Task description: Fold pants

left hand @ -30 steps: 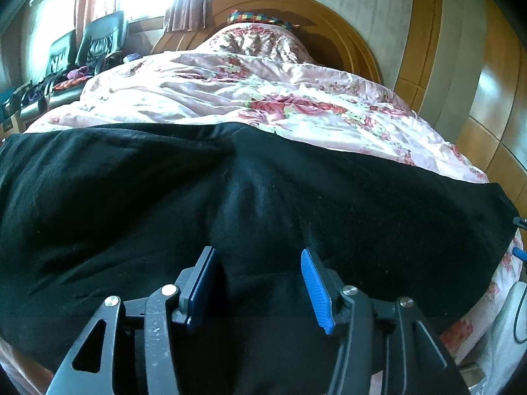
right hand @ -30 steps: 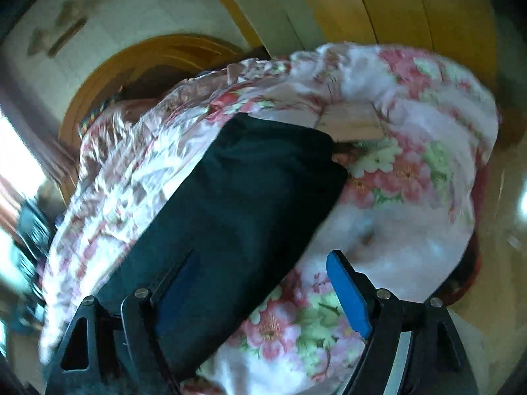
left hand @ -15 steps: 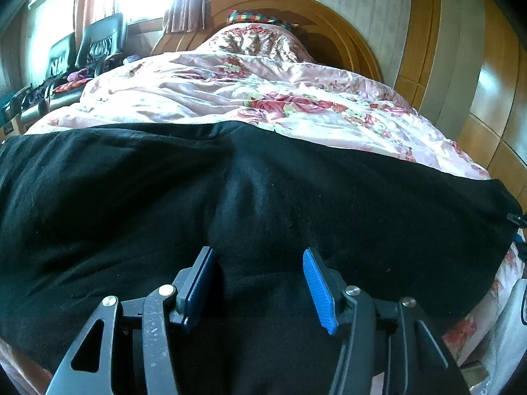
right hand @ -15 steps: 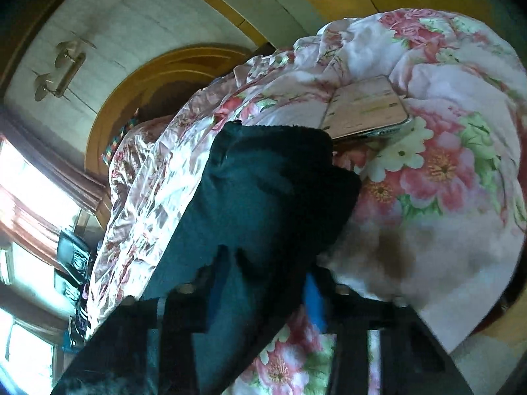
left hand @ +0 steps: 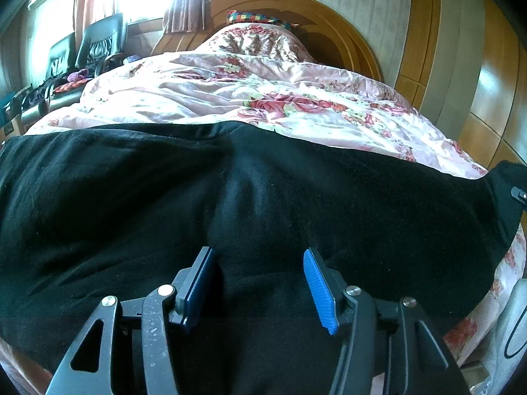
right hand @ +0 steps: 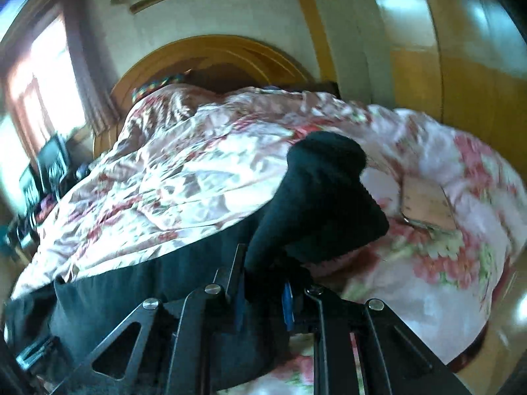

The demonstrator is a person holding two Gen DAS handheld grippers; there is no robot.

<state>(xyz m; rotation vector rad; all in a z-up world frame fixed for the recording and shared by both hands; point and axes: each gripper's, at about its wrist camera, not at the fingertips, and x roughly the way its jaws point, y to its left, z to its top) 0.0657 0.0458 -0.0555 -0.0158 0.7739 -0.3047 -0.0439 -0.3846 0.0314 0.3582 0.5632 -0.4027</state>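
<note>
One pair of black pants (left hand: pixel 263 204) is spread wide across the near end of the bed (left hand: pixel 230 98), creased at the middle. The left claw (left hand: pixel 257 279) is held apart over the cloth. One end (right hand: pixel 322 197) is bunched and lifted, clamped in the right claw (right hand: pixel 263 293), whose jaws have just been closing.

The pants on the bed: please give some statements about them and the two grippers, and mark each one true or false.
1. The pants are black. True.
2. The right gripper is shut on the pants. True; its jaws have just been closing on the cloth.
3. The left gripper is shut on the pants. False; its jaws stand open above the cloth.
4. The pants lie on a plain blue quilt. False; the quilt is pink with flowers.
5. A phone lies on the quilt. True.
</note>
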